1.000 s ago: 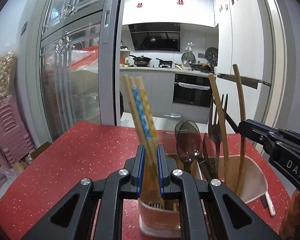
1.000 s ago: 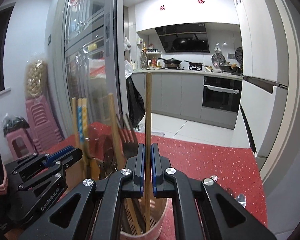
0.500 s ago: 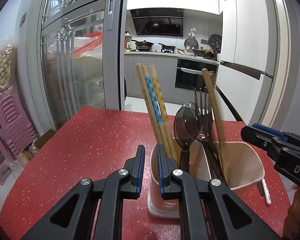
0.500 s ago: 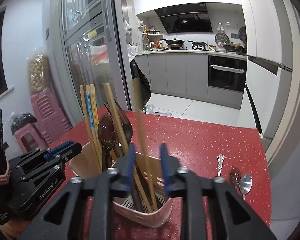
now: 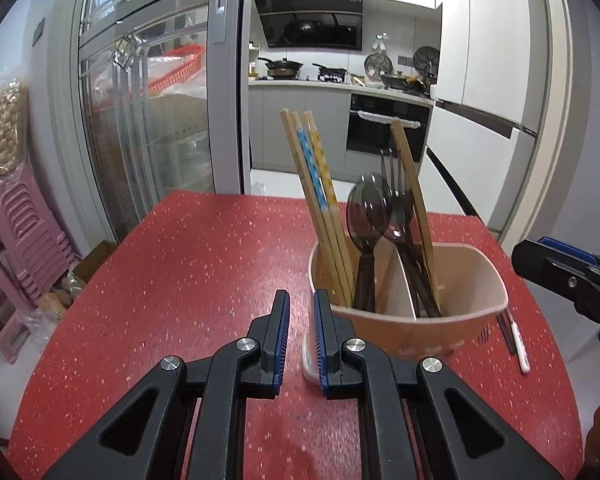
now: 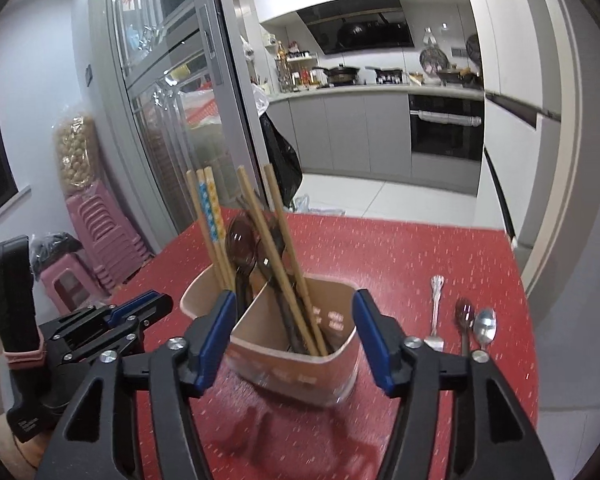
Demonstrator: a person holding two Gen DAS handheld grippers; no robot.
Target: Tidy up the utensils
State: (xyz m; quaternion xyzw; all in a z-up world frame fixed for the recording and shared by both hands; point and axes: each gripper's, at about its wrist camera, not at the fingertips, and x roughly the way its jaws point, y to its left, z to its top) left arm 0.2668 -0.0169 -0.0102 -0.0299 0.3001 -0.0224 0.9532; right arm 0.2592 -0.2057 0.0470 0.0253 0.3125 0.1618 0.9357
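While chopsticks [image 6: 216, 224], a dark spoon [image 5: 366, 216] and fork already stand in the divided holder [image 6: 300, 344] on the red counter [image 5: 204, 264], the right tool [image 6: 292, 340] has just been opening and now gapes wide and empty. The left tool [image 5: 300, 332] is narrow, gripping nothing. Three small utensils [image 6: 464, 320] lying beside the holder are probably what remains.

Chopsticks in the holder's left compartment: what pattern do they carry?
Blue and yellow patterned bands on the chopsticks; left wrist view shows it best.

Home kitchen: stove [image 5: 284, 67], oven [image 5: 386, 128], range hood [image 5: 310, 24].
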